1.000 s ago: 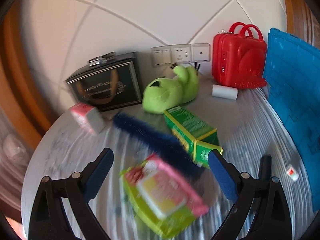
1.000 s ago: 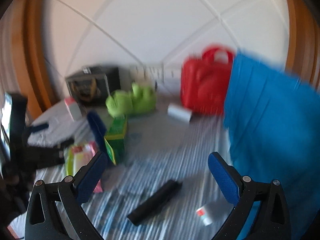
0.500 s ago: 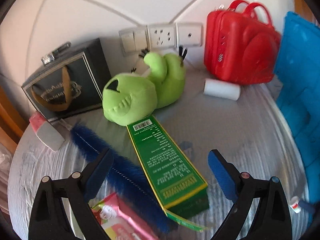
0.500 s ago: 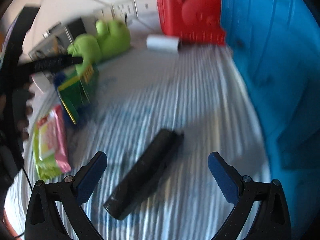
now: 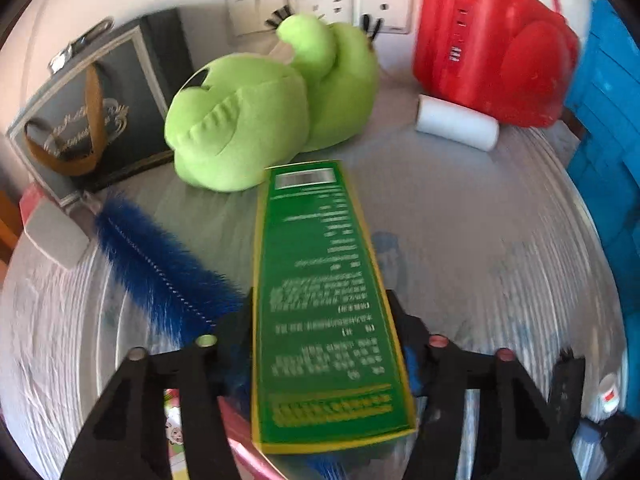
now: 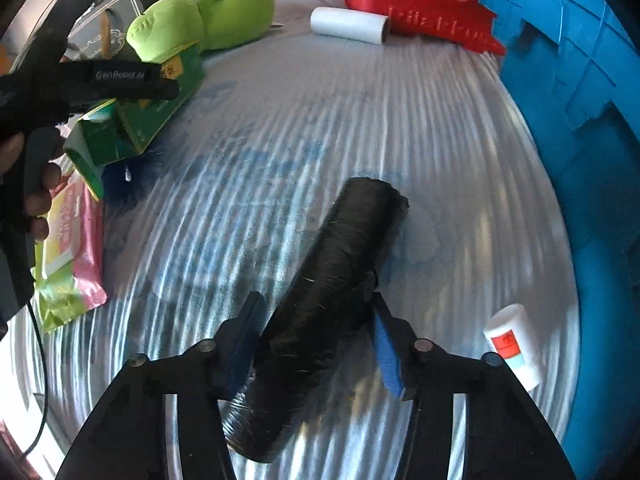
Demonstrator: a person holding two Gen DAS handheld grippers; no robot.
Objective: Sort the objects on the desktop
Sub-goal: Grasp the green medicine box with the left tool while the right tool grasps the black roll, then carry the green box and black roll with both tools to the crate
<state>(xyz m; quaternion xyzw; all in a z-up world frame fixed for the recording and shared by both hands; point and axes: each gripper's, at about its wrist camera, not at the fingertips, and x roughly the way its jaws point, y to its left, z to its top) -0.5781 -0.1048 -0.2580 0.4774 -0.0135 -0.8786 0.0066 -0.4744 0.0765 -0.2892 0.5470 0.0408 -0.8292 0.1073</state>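
Since the earlier frame both grippers have advanced and closed. Left gripper pinches the green box, pointing toward the plush; its open end lies over the brush. Right gripper, angled down, pinches the black roll on the table, beside the blue crate.

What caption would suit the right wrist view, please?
Right gripper closed around a black roll on the striped table.
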